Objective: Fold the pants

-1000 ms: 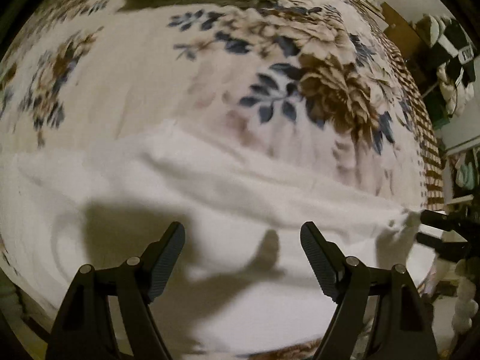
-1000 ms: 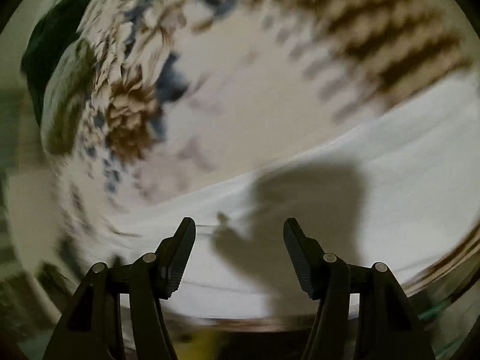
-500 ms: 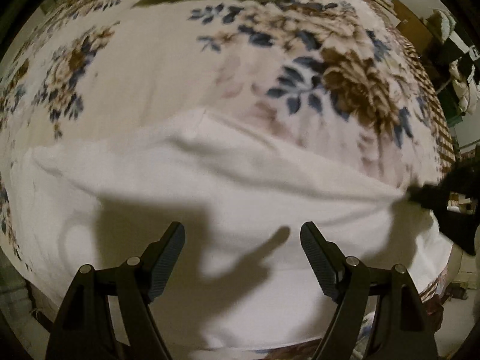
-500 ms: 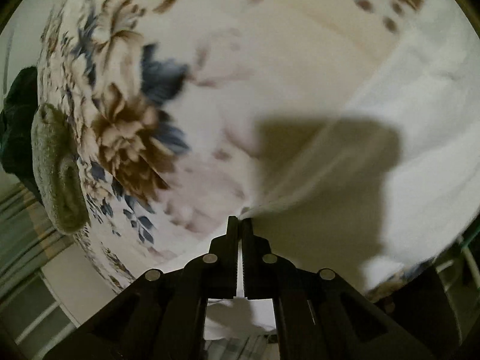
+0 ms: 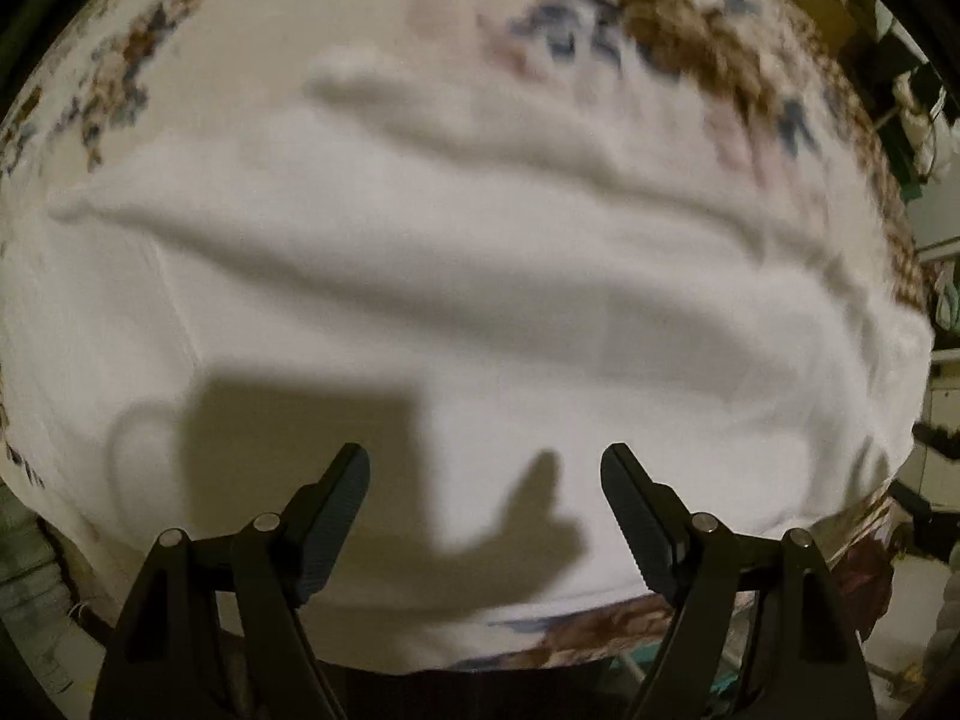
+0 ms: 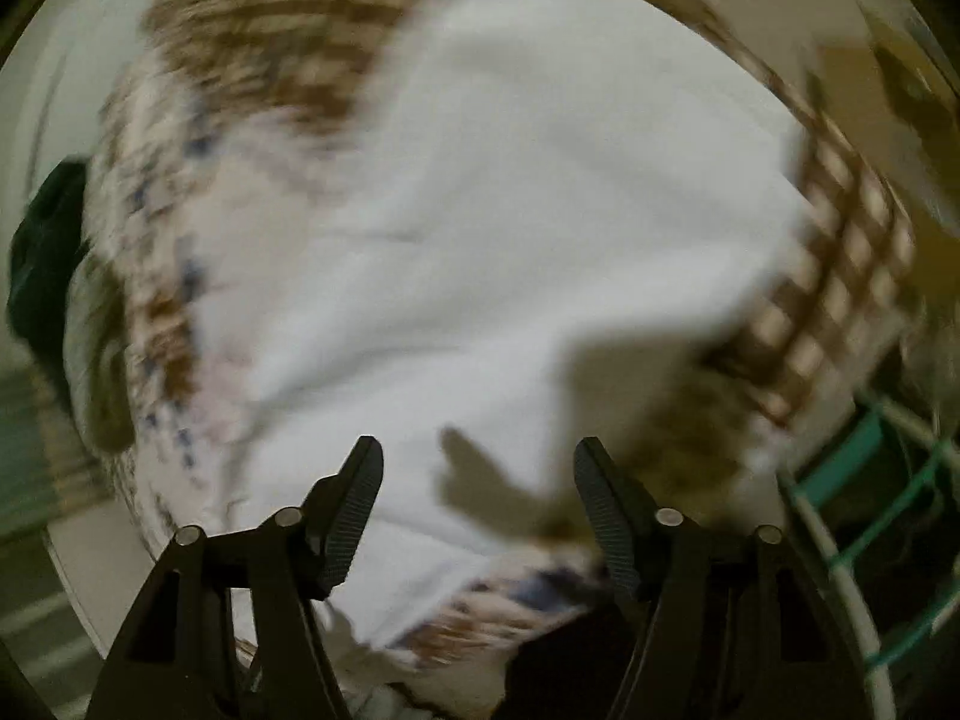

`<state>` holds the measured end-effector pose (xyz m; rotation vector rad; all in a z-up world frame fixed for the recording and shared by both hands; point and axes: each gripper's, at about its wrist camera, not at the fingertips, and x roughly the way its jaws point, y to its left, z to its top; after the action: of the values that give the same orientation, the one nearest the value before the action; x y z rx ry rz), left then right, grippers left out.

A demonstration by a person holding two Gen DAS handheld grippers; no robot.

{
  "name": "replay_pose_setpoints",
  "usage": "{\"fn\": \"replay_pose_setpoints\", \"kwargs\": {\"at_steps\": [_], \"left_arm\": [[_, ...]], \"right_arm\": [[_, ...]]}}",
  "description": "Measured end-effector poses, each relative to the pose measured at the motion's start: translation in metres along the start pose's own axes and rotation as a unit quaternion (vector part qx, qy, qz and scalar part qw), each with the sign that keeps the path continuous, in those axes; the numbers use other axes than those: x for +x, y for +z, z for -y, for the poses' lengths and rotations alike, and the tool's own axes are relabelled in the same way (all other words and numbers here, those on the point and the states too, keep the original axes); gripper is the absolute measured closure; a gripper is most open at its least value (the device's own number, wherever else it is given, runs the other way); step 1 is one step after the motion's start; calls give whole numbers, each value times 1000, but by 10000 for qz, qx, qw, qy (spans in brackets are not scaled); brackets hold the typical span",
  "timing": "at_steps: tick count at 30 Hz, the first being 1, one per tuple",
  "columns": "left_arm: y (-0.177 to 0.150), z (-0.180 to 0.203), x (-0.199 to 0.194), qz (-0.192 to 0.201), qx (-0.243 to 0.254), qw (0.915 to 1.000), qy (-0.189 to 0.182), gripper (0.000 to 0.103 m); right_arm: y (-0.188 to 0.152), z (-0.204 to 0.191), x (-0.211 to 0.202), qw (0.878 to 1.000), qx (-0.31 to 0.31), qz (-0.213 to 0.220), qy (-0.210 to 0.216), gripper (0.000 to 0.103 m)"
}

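Beneath both tools we saw the white pants (image 5: 456, 300) spread across the floral blanket (image 5: 678, 42), wrinkled in long ridges. On the left, our left gripper (image 5: 483, 474) hung with its jaws spread and nothing between them, the cloth just beyond its tips. We judged that pinching one layer only, or a ridge, would drag the fold crooked. On the right, our right gripper (image 6: 477, 468) was likewise released above the pants' near edge; the blur left seams unreadable.

White pants (image 5: 480, 300) on floral bedspread (image 5: 288, 18)
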<state>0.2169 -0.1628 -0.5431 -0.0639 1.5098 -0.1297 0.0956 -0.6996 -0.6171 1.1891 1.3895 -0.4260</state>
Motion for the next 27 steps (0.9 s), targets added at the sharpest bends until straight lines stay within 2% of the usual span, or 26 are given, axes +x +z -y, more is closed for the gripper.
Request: {"fn": "replay_pose_setpoints", "kwargs": {"at_steps": [1, 3, 5, 8, 10, 11, 15, 17, 18, 20, 23, 24, 25, 26, 27], "left_arm": [[-6, 0, 8, -75, -5, 9999, 82, 25], [-14, -2, 17, -181, -48, 9997, 135, 25], [-20, -3, 19, -207, -39, 9995, 217, 25], [-27, -2, 19, -216, 85, 9992, 328, 25], [-30, -2, 20, -234, 127, 9990, 358, 25], [-31, -1, 20, -252, 138, 9989, 376, 25], [-33, 2, 12, -195, 160, 9989, 384, 25], [-33, 3, 10, -176, 150, 9991, 357, 25], [-33, 5, 10, -173, 150, 9991, 357, 25], [-36, 6, 12, -198, 122, 9992, 335, 25], [-40, 6, 15, -199, 73, 9993, 316, 25], [-43, 6, 15, -197, 64, 9993, 312, 25], [-41, 1, 16, -197, 63, 9993, 306, 25], [-42, 0, 15, -194, 68, 9993, 298, 25], [-43, -1, 14, -197, 73, 9994, 282, 25]], "right_arm": [[-2, 6, 10, 9998, 108, -94, 112, 49], [-6, 16, 20, 9992, 128, -211, 318, 49], [-16, 7, 30, 9982, -124, -331, 480, 51], [-35, -12, 62, 9980, -288, -524, 196, 52], [-40, -16, 75, 9984, -259, -491, 96, 84], [-41, -11, 75, 9990, -216, -401, -38, 90], [-47, -1, 69, 9984, 63, -511, 227, 91], [-51, 6, 65, 9985, -4, -513, 177, 81], [-52, 12, 62, 9987, -12, -482, 153, 71], [-53, 23, 62, 9988, 89, -449, 197, 68], [-53, 17, 71, 9988, 106, -394, 254, 66], [-53, 15, 71, 9992, 46, -318, 220, 69], [-55, 13, 70, 9997, -13, -212, 121, 83], [-56, 11, 67, 9999, -96, -92, -43, 92], [-59, 7, 66, 9998, -164, -3, -100, 96]]}}
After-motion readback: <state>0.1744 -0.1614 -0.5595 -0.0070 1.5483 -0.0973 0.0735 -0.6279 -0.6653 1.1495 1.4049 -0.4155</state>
